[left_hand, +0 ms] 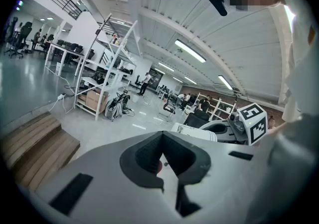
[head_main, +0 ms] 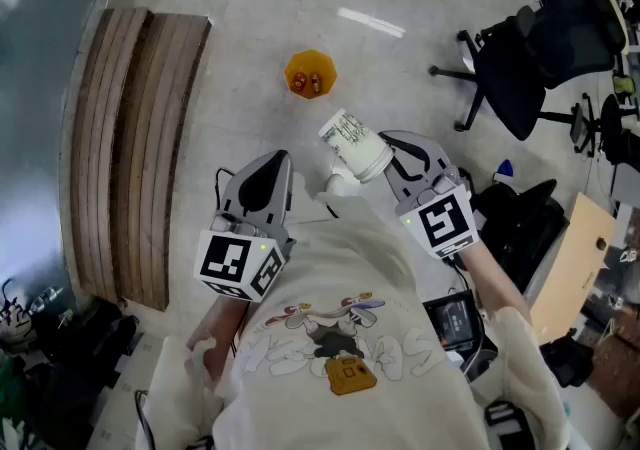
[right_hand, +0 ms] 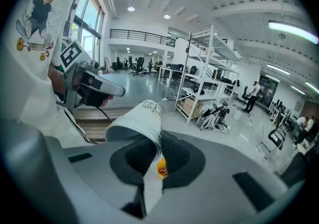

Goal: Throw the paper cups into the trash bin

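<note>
My right gripper (head_main: 388, 151) is shut on the wall of a white paper cup (head_main: 354, 142) with dark print. The cup is tilted, its base pointing up-left, and it hangs over the floor short of a small orange trash bin (head_main: 310, 73). That bin stands on the grey floor with something small inside. In the right gripper view the cup (right_hand: 137, 121) sticks out from between the closed jaws of the right gripper (right_hand: 157, 162). My left gripper (head_main: 273, 164) is held to the left of the cup, jaws together and empty. From the left gripper (left_hand: 165, 162) the cup (left_hand: 195, 131) shows at the right.
A curved slatted wooden bench (head_main: 130, 148) lies along the left. Black office chairs (head_main: 520, 68) and bags stand at the right, with a cardboard sheet (head_main: 570, 263) nearby. White shelving racks (right_hand: 209, 76) and desks stand farther off.
</note>
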Tool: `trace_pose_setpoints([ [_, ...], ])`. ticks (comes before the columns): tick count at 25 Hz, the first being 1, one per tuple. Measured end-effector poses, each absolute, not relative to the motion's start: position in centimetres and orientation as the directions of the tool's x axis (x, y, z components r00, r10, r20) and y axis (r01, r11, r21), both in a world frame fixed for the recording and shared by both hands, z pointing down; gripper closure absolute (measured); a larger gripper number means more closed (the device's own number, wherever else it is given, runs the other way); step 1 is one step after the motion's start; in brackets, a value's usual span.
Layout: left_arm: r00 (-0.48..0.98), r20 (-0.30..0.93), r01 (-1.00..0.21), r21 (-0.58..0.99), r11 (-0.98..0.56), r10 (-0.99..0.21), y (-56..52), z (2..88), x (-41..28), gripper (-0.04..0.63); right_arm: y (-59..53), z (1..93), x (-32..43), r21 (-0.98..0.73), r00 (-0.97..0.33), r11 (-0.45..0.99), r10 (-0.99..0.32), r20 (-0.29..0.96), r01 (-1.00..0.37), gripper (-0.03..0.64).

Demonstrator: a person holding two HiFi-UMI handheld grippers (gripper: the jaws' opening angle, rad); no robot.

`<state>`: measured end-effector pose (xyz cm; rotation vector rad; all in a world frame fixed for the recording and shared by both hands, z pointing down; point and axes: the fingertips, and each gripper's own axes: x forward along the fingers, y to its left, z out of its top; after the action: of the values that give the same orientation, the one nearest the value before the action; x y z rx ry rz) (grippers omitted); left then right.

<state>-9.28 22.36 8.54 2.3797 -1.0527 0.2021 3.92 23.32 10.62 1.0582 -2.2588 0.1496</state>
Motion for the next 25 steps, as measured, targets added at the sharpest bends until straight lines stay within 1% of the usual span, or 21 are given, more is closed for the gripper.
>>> trace_pose_setpoints([
  [4,0.695,0.368,-0.718,0.377,-0.585,-0.617,28.1,7.6,-3.7,0.589,29.4,10.3,8.3,0.057,-0.511,0.644,-0.655,0.556,-0.763,0.584],
  [8,0.685,0.392,-0.727,0.407,-0.552,-0.614,32.6,7.7,-0.2,0.589,33.5,10.9,11.8,-0.056,-0.539,0.619,-0.631,0.558,-0.783,0.584],
  [12,0.691,0.423,-0.722,0.43,-0.542,-0.586,35.6,8.5,1.6,0.589,35.4,11.1,12.5,-0.067,-0.565,0.633,-0.633,0.529,-0.772,0.584],
  [14,0.696,0.425,-0.718,0.411,-0.562,-0.579,35.8,7.9,2.2,0.589,35.5,10.6,12.3,-0.108,-0.592,0.632,-0.633,0.499,-0.767,0.584],
  [17,0.69,0.405,-0.724,0.376,-0.579,-0.6,35.0,6.9,2.3,0.589,34.8,9.7,11.7,-0.177,-0.643,0.644,-0.62,0.45,-0.744,0.584],
  [22,0.65,0.388,-0.759,0.354,-0.546,-0.653,34.8,6.4,2.0,0.589,34.9,8.8,12.2,-0.126,-0.666,0.691,-0.606,0.436,-0.712,0.583],
  [25,0.616,0.387,-0.786,0.359,-0.503,-0.686,34.5,6.6,1.8,0.589,33.9,9.5,13.1,-0.125,-0.668,0.696,-0.6,0.441,-0.707,0.583],
])
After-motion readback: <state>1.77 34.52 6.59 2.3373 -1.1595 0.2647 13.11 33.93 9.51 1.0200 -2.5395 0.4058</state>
